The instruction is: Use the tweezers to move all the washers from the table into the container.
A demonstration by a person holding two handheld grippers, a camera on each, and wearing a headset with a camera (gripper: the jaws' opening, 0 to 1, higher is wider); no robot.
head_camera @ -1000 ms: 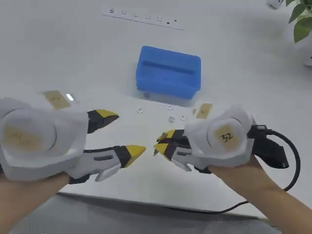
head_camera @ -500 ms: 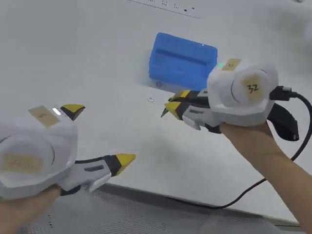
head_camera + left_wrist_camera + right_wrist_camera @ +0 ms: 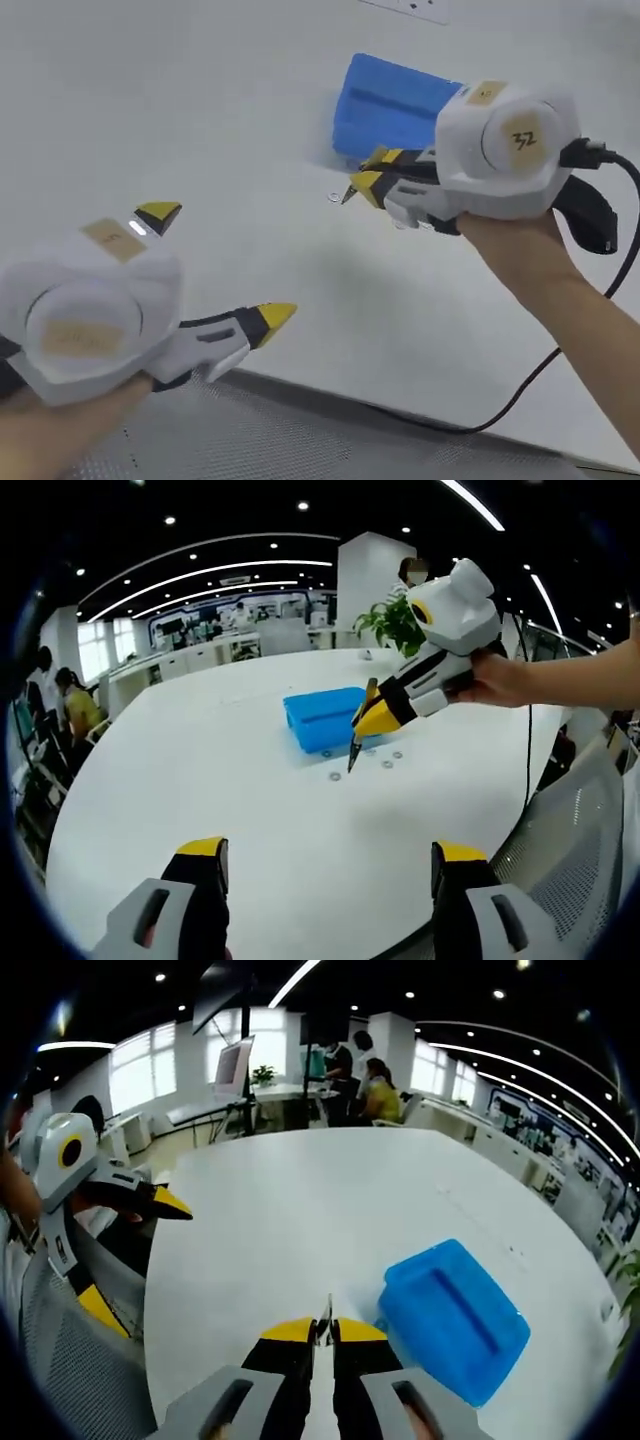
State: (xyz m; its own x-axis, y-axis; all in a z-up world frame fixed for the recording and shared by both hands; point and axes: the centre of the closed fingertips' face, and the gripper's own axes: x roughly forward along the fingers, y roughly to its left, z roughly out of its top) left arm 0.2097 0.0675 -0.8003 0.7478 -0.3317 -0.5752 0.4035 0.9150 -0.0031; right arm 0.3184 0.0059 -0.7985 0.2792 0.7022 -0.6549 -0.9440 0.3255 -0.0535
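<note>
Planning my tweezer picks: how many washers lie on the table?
3 clearly: one washer left of the tweezers tip, two right of it, all before the blue container. Others may hide behind the right hand-held gripper.

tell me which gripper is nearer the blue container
Right. The right gripper, shut on the tweezers, sits just beside the blue container; the left gripper hangs open, well back by the near edge of the table.

Container [image 3: 390, 95] blue, table [image 3: 200, 120] white. Left gripper [image 3: 218, 264] and right gripper [image 3: 365, 172] white, yellow-black jaws, tan stickers [image 3: 525, 140]. Tweezers [image 3: 352, 758] dark, washers [image 3: 333, 776] by container silvery.
</note>
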